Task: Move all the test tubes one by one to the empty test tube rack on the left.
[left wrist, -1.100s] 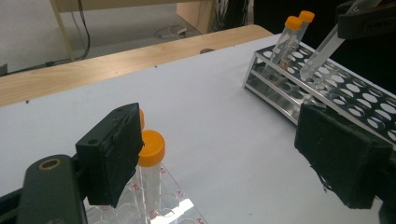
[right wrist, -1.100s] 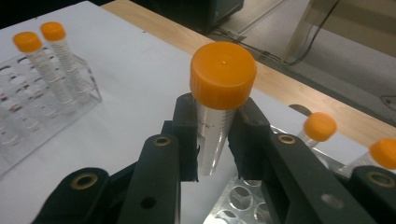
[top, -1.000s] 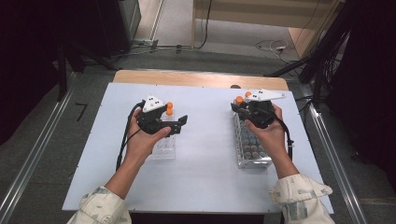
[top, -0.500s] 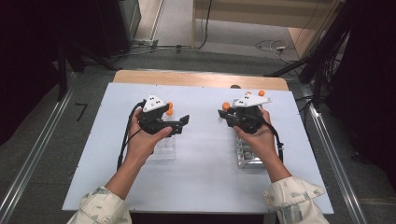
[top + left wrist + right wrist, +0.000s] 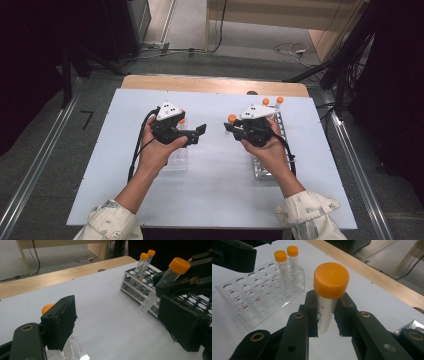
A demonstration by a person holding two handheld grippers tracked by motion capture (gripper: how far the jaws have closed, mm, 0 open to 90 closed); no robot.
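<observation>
My right gripper point(image 5: 327, 306) is shut on a clear tube with an orange cap point(image 5: 331, 280), held just below the cap. In the high view this gripper point(image 5: 234, 128) hangs over the table's middle, left of the metal rack point(image 5: 265, 167), and the held tube point(image 5: 172, 273) tilts. My left gripper point(image 5: 198, 134) points right towards it, above the clear plastic rack point(image 5: 176, 162). Its jaws point(image 5: 120, 320) stand wide open with nothing between them. Two orange-capped tubes point(image 5: 284, 267) stand upright in the clear rack point(image 5: 244, 302). Two more capped tubes point(image 5: 143, 261) stand at the far end of the metal rack point(image 5: 135, 290).
The white table top point(image 5: 215, 190) ends in a wooden strip point(image 5: 210, 84) at the far side. Cables point(image 5: 295, 50) lie on the floor behind, and rails point(image 5: 350, 150) run along both sides of the table.
My right gripper has carried the tube leftwards, off the metal rack and towards the table's middle. The left gripper has stayed over the clear rack.
</observation>
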